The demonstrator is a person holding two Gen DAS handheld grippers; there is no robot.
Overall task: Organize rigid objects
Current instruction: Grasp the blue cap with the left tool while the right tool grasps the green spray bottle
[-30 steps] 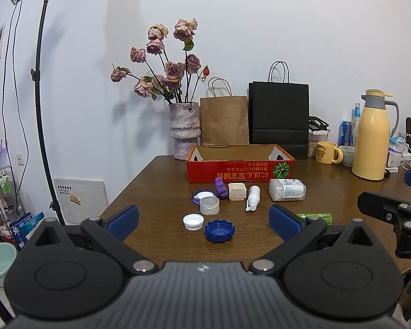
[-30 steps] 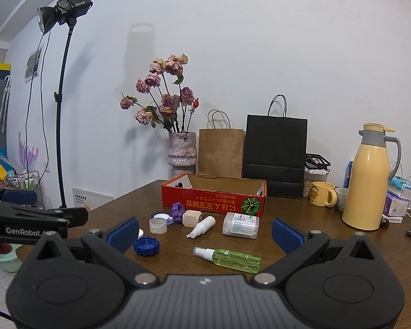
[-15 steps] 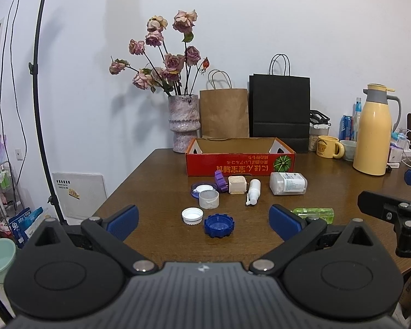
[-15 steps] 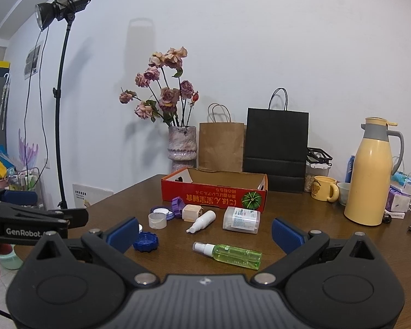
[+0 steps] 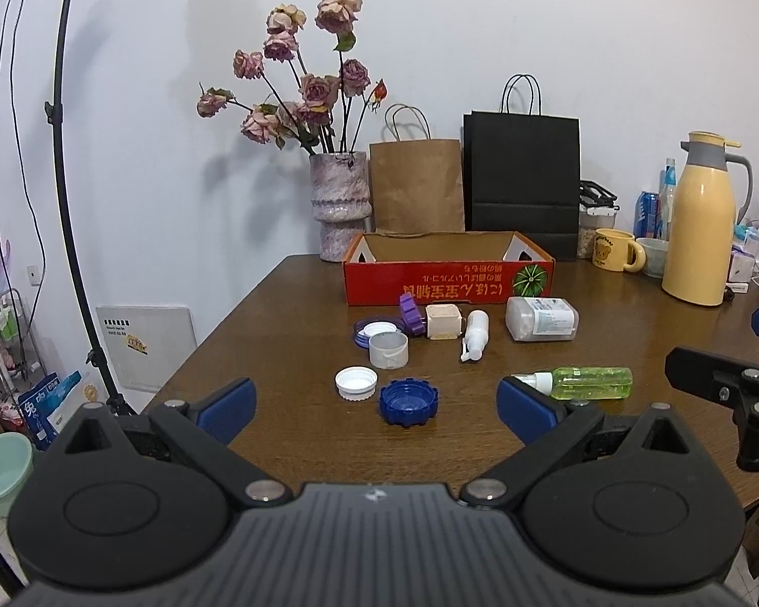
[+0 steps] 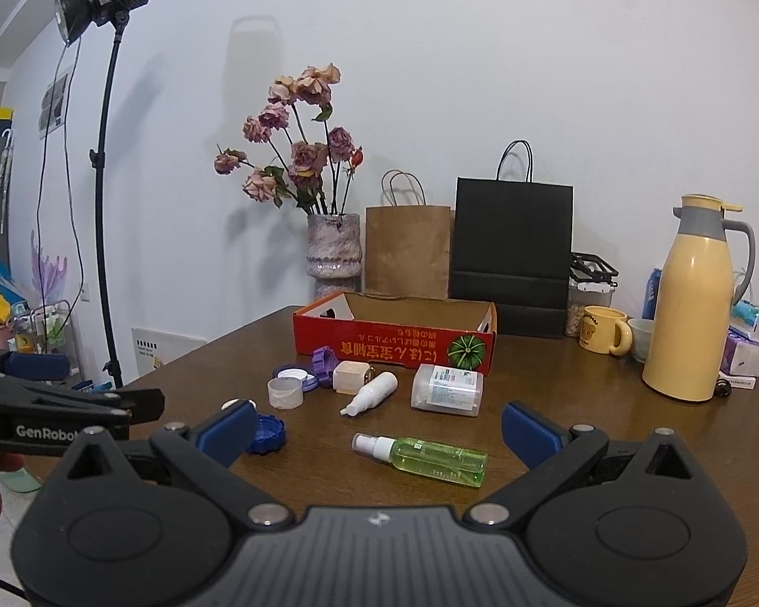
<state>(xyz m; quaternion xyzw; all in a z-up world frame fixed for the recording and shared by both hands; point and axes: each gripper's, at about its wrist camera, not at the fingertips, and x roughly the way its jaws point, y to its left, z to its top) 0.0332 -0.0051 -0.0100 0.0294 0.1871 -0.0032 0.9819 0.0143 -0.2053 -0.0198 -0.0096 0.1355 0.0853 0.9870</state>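
Left gripper (image 5: 374, 402): fingers wide, empty; blue cap (image 5: 408, 401) lies between them.
Right gripper (image 6: 379, 427): wide, empty; green bottle (image 6: 420, 460) between.
Risk: bottle may roll if nudged.

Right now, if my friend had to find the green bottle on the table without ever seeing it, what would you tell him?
Find the red cardboard box in the middle of the wooden table. In front of it lies a scatter of caps and small bottles; the green spray bottle lies on its side nearest the table's front edge. It is the only see-through green one, with a white nozzle.
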